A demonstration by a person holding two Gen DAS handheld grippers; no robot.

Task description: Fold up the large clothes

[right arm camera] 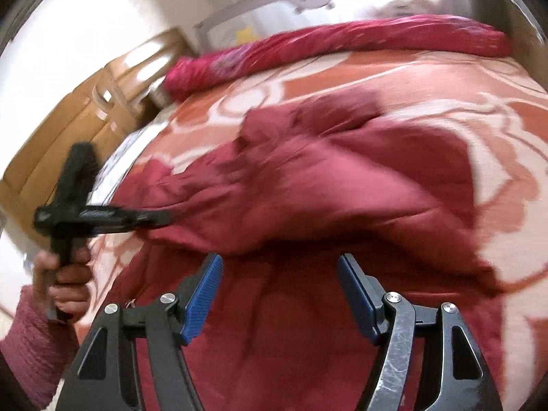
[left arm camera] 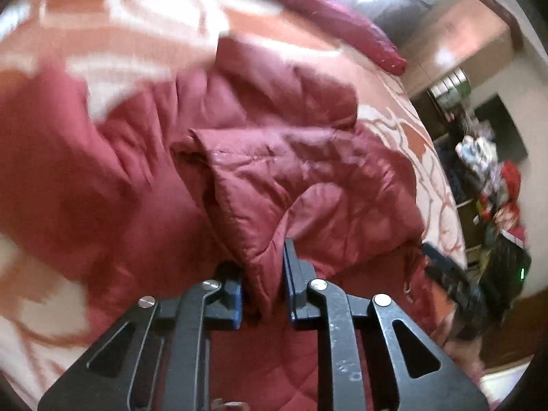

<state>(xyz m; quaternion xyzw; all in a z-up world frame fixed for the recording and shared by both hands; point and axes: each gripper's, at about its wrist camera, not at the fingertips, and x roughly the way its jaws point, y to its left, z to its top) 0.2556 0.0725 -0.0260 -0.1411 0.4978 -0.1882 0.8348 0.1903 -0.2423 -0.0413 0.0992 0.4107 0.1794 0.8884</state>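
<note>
A large dark red quilted jacket [left arm camera: 291,171] lies crumpled on the bed. My left gripper [left arm camera: 263,274] is shut on a fold of its edge, the fabric pinched between the blue pads. In the right wrist view the same jacket [right arm camera: 342,178] spreads across the bed, and the left gripper [right arm camera: 161,217] shows at the left, holding the jacket's edge lifted. My right gripper [right arm camera: 279,274] is open and empty, its blue pads spread wide just above the jacket's near part.
The bed has an orange and white patterned cover [right arm camera: 376,78] with a rolled red blanket [right arm camera: 342,41] at its head. A wooden cabinet [right arm camera: 85,109] stands left of the bed. Cluttered items [left arm camera: 493,185] stand beside the bed in the left wrist view.
</note>
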